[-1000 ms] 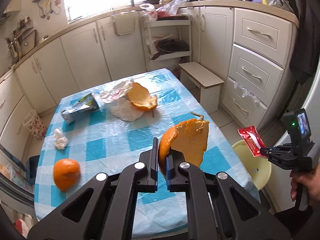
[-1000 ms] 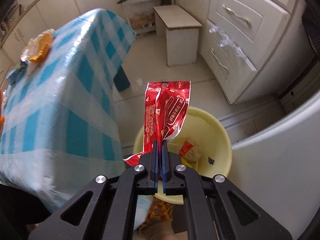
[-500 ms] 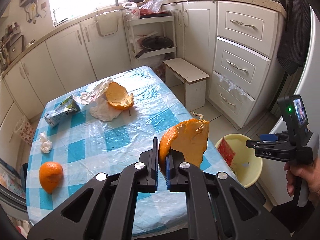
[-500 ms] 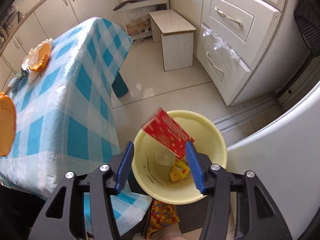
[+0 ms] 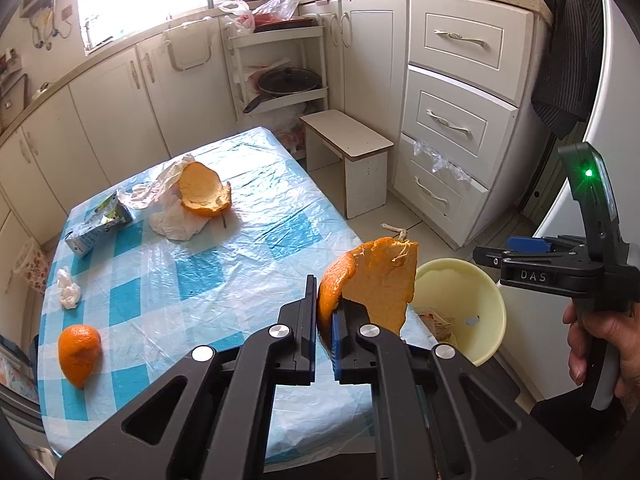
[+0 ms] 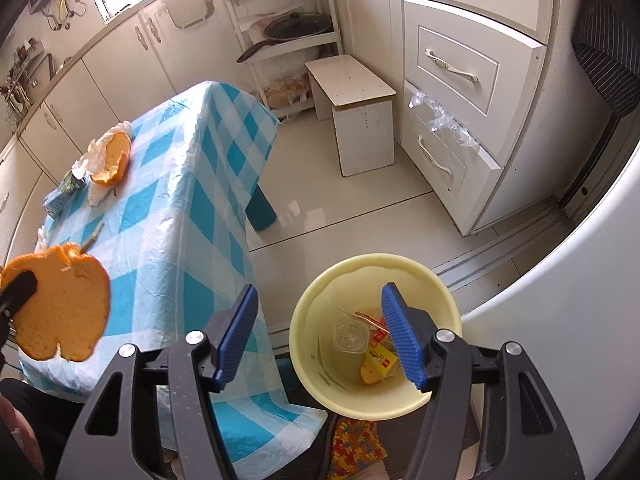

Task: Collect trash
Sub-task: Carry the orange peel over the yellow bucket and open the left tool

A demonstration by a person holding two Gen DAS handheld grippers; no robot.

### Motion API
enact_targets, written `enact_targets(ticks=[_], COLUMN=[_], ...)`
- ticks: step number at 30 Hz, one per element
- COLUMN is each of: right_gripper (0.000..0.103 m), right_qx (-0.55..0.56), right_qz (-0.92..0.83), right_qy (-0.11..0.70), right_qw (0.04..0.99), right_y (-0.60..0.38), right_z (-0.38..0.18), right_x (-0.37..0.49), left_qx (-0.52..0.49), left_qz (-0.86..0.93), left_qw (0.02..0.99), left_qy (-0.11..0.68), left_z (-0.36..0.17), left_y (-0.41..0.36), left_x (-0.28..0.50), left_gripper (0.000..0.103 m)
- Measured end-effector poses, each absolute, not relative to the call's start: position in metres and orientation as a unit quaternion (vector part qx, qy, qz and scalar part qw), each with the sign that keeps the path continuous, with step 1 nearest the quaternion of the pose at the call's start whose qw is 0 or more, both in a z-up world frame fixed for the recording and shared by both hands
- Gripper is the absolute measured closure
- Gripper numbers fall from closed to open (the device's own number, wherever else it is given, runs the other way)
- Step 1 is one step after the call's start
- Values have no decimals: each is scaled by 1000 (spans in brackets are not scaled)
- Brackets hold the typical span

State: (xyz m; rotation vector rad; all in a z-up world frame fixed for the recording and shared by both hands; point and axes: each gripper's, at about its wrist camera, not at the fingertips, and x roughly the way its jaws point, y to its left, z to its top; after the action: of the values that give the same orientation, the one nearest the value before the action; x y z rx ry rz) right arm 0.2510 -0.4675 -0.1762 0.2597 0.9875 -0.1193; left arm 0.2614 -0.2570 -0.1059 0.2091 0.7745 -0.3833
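You had a small white stool (image 5: 347, 160) on the tiled floor (image 6: 360, 208), beside the white drawers (image 5: 460, 128). Behind it stood an open shelf rack (image 5: 280, 72) with a black pan (image 5: 288, 82). A dark striped cloth (image 5: 560, 60) hung at the right.

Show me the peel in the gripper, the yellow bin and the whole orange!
peel (image 5: 376, 276), left wrist view, pale inner side.
bin (image 6: 404, 266), right wrist view, far rim.
orange (image 5: 78, 354), left wrist view, middle of its skin.
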Motion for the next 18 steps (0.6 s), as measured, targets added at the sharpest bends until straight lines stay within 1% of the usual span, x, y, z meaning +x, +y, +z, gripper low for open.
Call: enact_targets(ticks=[11, 18], right_gripper=[40, 40], right_qx=[133, 136], right_qz=[-47, -52], right_qy=[450, 412], right_qw=[882, 899], right_y=[-467, -469], right_z=[-160, -135], right_x=[243, 238], left_qx=[108, 85], left_qz=[-205, -243], left_qw=[896, 881], left_qy=[380, 398], left_z=[-113, -122], left_y=[-275, -295], left_x=[260, 262], left_gripper=[97, 97])
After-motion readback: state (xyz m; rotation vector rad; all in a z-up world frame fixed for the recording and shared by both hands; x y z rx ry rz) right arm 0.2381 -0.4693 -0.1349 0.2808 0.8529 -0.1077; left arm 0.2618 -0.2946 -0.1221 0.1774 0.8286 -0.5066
